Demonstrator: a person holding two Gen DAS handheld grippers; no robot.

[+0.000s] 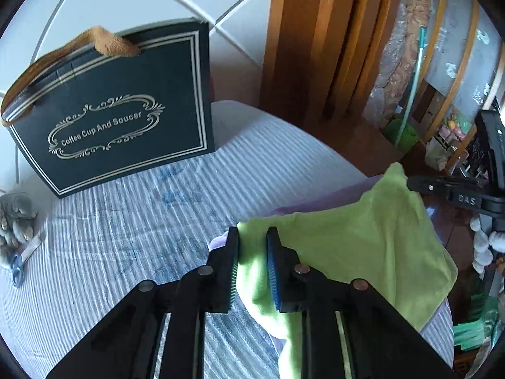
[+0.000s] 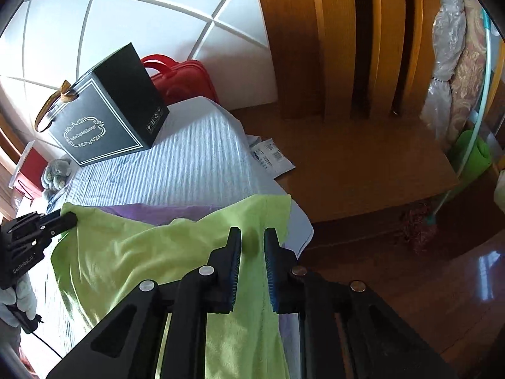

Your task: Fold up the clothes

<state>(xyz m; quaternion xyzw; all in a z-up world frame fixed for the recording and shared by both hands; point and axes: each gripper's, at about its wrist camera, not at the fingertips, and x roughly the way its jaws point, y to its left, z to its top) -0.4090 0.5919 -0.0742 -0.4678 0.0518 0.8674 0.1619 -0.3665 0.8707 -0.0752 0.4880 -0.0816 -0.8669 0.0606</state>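
Observation:
A lime-green cloth is stretched between my two grippers above a purple cloth lying on the striped bed sheet. My left gripper has the cloth's left edge bunched between its jaws. Seen from the right wrist, its tips are pinched on that corner, and a gloved hand holds it. My right gripper is shut on a fold at the cloth's right edge. From the left wrist, its tips meet the far corner of the cloth.
A black gift bag stands at the head of the bed, with a red bag behind it. A grey plush toy and scissors lie at the left. A wooden nightstand with a packet stands right of the bed.

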